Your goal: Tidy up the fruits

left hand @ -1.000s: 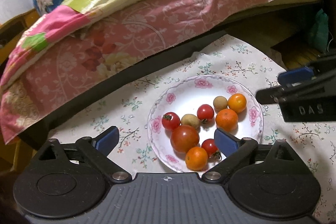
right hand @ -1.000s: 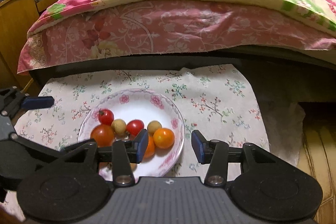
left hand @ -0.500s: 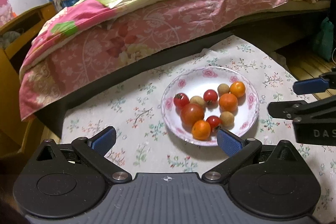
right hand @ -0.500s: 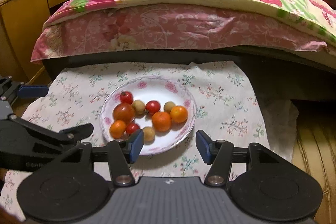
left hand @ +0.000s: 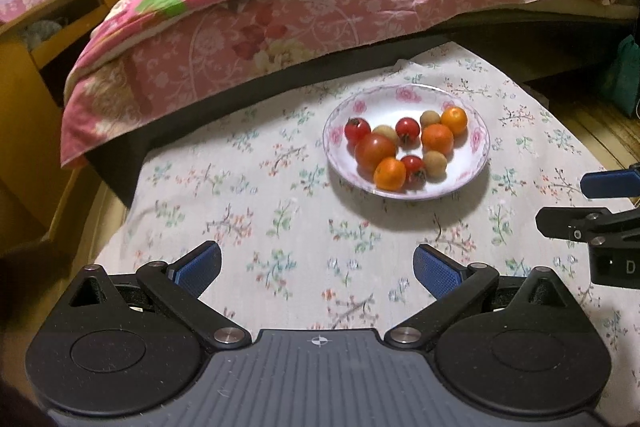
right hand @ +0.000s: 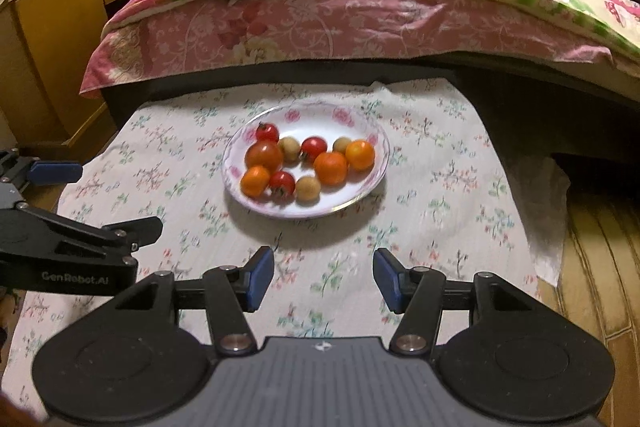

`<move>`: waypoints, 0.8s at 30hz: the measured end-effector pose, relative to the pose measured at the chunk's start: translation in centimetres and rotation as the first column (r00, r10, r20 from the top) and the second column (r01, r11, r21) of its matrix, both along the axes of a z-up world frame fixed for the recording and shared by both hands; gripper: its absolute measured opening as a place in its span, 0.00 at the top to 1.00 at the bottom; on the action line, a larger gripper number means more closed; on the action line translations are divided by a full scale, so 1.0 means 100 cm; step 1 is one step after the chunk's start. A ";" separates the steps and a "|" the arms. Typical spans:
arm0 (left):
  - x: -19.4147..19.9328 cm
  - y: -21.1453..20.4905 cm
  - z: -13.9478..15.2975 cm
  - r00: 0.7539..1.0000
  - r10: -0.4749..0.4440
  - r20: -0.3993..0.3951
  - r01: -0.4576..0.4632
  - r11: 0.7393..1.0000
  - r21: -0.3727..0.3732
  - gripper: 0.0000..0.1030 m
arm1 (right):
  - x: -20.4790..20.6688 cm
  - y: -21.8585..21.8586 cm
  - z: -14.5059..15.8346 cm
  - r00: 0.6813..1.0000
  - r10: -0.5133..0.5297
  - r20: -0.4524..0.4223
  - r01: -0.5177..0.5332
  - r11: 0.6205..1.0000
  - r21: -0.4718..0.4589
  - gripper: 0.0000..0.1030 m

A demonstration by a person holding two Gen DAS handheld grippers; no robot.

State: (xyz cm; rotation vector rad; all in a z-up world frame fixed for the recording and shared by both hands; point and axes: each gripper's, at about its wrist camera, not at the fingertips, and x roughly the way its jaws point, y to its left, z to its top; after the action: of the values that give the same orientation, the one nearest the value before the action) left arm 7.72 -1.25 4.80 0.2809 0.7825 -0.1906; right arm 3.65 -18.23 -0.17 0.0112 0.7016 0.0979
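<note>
Beside a bed (right hand: 360, 19) draped in pink floral bedding, a flowered cloth (left hand: 260, 219) carries a rose-rimmed plate (left hand: 478, 143) holding 9 fruits: tomatoes, oranges and tan longans. Both the left gripper (left hand: 318, 267) and the right gripper (right hand: 324, 277) hover over bare cloth short of the plate, jaws parted and empty. The step looks finished; any further pick should approach from above, closing gently so round fruit cannot roll.
</note>
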 end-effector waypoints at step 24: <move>-0.061 0.027 -0.016 0.993 0.106 -0.048 -0.110 0.991 -0.077 0.00 | -0.064 0.031 -0.022 0.999 0.038 -0.030 -0.037 0.999 0.020 0.47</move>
State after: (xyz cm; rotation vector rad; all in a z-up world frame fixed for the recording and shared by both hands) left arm 1.67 1.42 3.24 0.1594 0.8293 -0.1255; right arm -2.71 -15.13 -2.34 0.0185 0.7318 0.1407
